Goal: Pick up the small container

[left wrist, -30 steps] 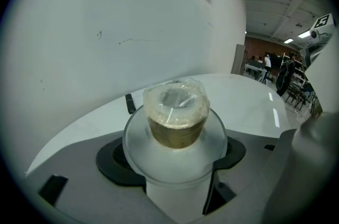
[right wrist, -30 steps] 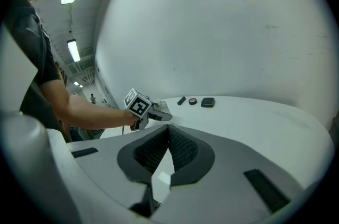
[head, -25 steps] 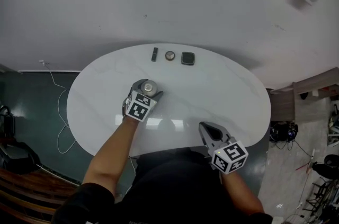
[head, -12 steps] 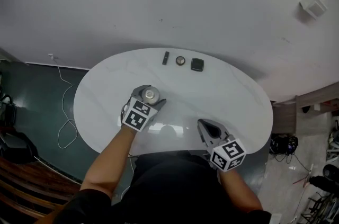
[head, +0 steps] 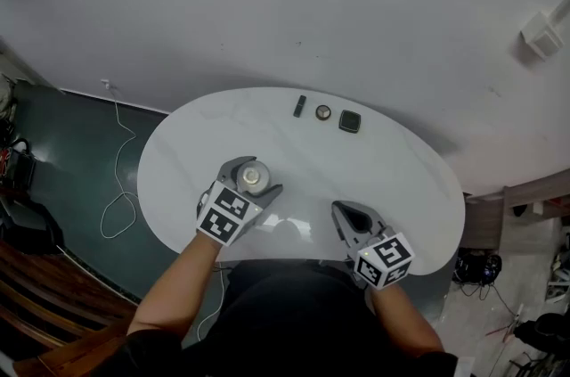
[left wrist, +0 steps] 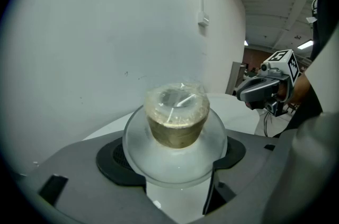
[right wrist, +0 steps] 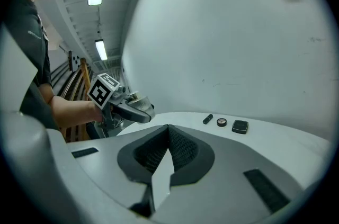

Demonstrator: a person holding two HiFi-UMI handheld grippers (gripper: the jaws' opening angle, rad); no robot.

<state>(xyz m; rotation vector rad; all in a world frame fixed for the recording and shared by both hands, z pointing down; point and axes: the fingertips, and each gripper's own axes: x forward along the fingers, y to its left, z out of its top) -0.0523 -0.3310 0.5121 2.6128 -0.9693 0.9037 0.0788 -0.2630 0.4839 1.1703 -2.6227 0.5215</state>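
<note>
Reaching forward from the person's dark shirt (head: pixel 285 322), both bare forearms angle out over the near edge of the table. The left forearm (head: pixel 178 282) carries the left gripper (head: pixel 252 176) further in over the top, and the right gripper (head: pixel 344 213) hangs nearer the body, well apart to the left gripper's right. The left gripper's jaws pinch the small container (left wrist: pixel 176 118), a clear lidded cup with tan contents, its wide clear rim seated between the dark pads. The right gripper's jaws are pressed together with nothing between them.

A plain white wall (head: pixel 267 10) fills the space beyond both grippers, with a pale box (head: pixel 543 32) mounted on it far to the right. The white oval table (head: pixel 392 175) has faint marble veining. Dark green floor (head: pixel 62 152) lies off to the left gripper's side, and a thin white cable (head: pixel 114 192) trails across it.

Beyond the grippers, near the wall edge, lie a black stick-shaped item (head: pixel 300 106), a round compact (head: pixel 323 112) and a black square case (head: pixel 349 121), too small to identify further. Whether the container's base touches the tabletop cannot be told.
</note>
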